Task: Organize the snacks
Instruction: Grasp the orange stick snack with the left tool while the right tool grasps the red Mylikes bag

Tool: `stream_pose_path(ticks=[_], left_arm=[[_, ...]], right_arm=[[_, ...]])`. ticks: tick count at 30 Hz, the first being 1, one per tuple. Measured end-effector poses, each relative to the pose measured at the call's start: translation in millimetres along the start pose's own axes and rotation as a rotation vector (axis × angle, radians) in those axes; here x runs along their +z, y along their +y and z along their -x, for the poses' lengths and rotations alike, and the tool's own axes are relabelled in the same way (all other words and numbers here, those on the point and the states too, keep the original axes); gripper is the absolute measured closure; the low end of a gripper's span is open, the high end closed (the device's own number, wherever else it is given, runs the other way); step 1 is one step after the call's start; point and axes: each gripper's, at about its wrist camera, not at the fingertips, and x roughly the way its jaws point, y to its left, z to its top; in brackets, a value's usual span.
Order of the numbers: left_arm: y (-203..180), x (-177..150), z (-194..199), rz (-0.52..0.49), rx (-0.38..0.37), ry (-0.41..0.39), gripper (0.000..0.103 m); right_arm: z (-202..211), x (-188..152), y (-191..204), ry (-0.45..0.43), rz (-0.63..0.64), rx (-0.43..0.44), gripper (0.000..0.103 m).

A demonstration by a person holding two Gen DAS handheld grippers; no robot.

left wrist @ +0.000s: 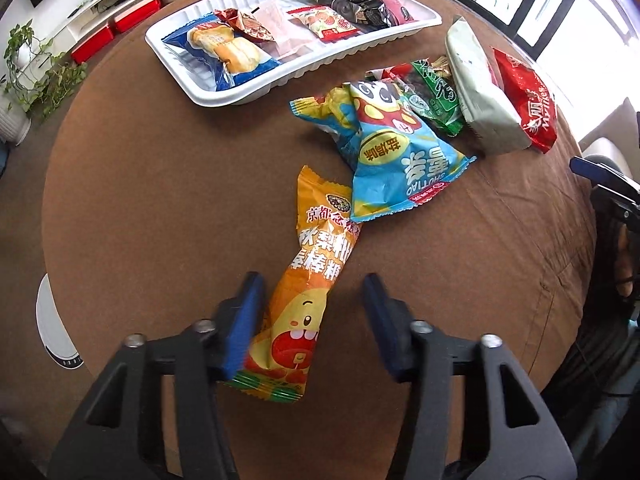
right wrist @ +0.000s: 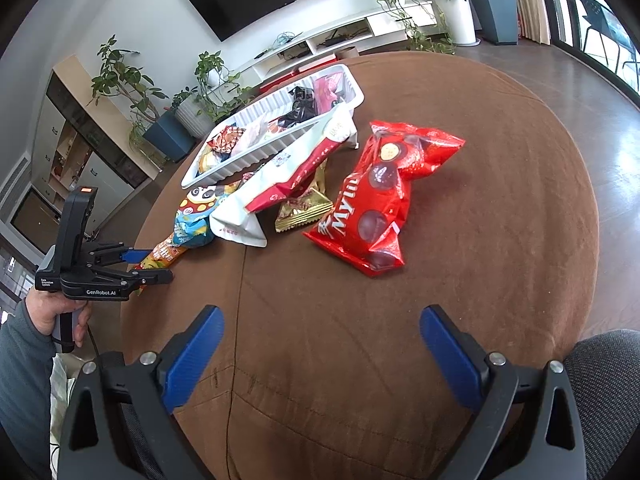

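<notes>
Brown cloth covers the round surface (left wrist: 160, 200), with a television wall and potted plants behind. On it sits a white ribbed tray (left wrist: 208, 98) already holding several packets, and beside it lies a loose heap: a blue panda chip bag (left wrist: 396, 152), a green packet (left wrist: 434, 98), a pale bag (left wrist: 480, 92) and a red bag (right wrist: 372, 204).

The orange lollipop packet (left wrist: 304, 280) lies nearest, stretched lengthways away from the left hand-held gripper (left wrist: 312, 320), its far end tucked under the blue bag and its near end between the blue pads. One pad (left wrist: 244, 320) touches the packet's edge while the other stands clear of it, so the jaws are narrowed around the packet but not pressing on it from both sides. They straddle the packet across its narrow width, which suits a pinch.

The right hand-held gripper (right wrist: 320, 356) hangs wide and empty over bare cloth, with the red bag ahead and well apart from it. The left one is plainly the nearer to the orange packet; the tray lies beyond it, up and to the left in the left wrist view.
</notes>
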Motion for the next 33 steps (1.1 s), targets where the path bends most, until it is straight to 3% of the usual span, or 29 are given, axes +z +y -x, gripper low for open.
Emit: stream_pose_path(ticks=[1,2,8,16,22,24,25,30,33], left_arm=[[-1,0,1,0.002,-0.01,-0.001,0.079],[-2,-1,2,0.005,-0.017,-0.001,0.08],[-15,-7,3,0.03,-0.025,-0.022,0.081],[-40,-38,14,0.104,-0.089,-0.079,0.082],[-65,-63,20,0.161,-0.128,-0.125,0.082],[-70,-71,21,0.182,-0.132,-0.143,0.082],[-72,-74,22,0.19,-0.131,-0.15,0.082],[-76,-78,22,0.217,-0.143,-0.169,0.082],[-73,-79,23,0.224,-0.144,-0.177,0.082]], right_arm=[[1,0,-1,-0.002,0.0,-0.002,0.002],[1,1,-2,-0.004,0.0,-0.004,0.002],[3,9,-8,-0.016,-0.008,-0.018,0.002],[0,33,-20,-0.024,-0.014,-0.095,0.005],[-23,59,-28,0.003,-0.019,-0.139,0.012],[-32,67,-31,0.029,-0.038,-0.151,0.024],[-36,71,-32,0.037,-0.047,-0.145,0.024],[-52,83,-31,0.05,-0.023,-0.175,0.028],[-57,87,-28,0.055,-0.003,-0.176,0.039]])
